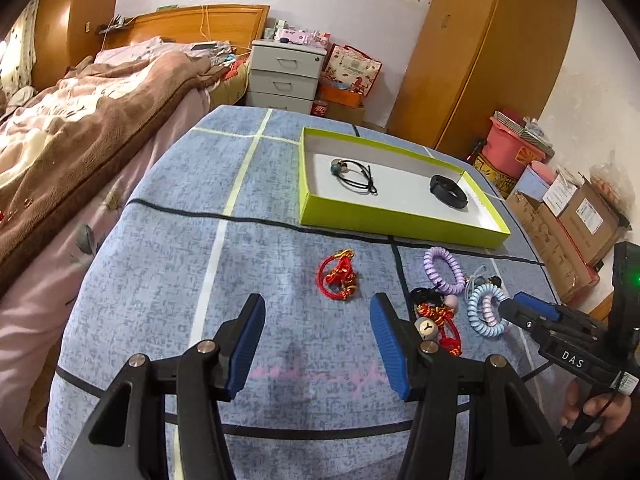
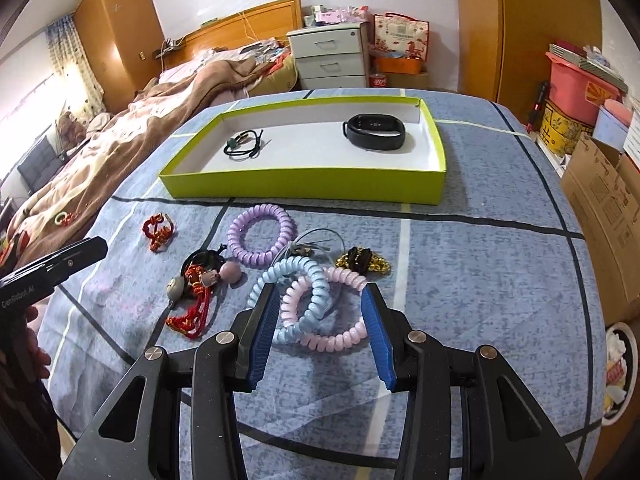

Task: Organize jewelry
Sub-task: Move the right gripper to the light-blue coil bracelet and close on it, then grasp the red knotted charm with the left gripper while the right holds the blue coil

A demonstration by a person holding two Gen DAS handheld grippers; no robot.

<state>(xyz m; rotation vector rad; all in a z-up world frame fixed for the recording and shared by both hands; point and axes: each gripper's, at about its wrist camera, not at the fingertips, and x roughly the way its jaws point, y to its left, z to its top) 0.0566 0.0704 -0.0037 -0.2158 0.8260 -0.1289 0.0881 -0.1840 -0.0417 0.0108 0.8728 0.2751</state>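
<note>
A green tray (image 1: 384, 222) (image 2: 304, 186) holds a black cord bracelet (image 1: 354, 176) (image 2: 243, 145) and a black wristband (image 1: 448, 192) (image 2: 374, 131). In front of it lie a small red knot bracelet (image 1: 340, 276) (image 2: 158, 231), a purple coil tie (image 1: 442, 270) (image 2: 260, 234), a blue coil tie (image 1: 484, 308) (image 2: 298, 298), a pink coil tie (image 2: 334, 314), a gold chain (image 2: 364, 262) and a red-and-black charm pile (image 1: 434, 320) (image 2: 196, 292). My left gripper (image 1: 318, 304) is open, just short of the red knot bracelet. My right gripper (image 2: 320, 292) is open, its fingers either side of the blue and pink coils.
The blue checked cloth (image 1: 180, 264) (image 2: 480, 272) covers the table. A bed (image 1: 80, 120) lies to the left, white drawers (image 1: 282, 76) behind, cardboard boxes (image 1: 568, 224) (image 2: 604, 220) to the right.
</note>
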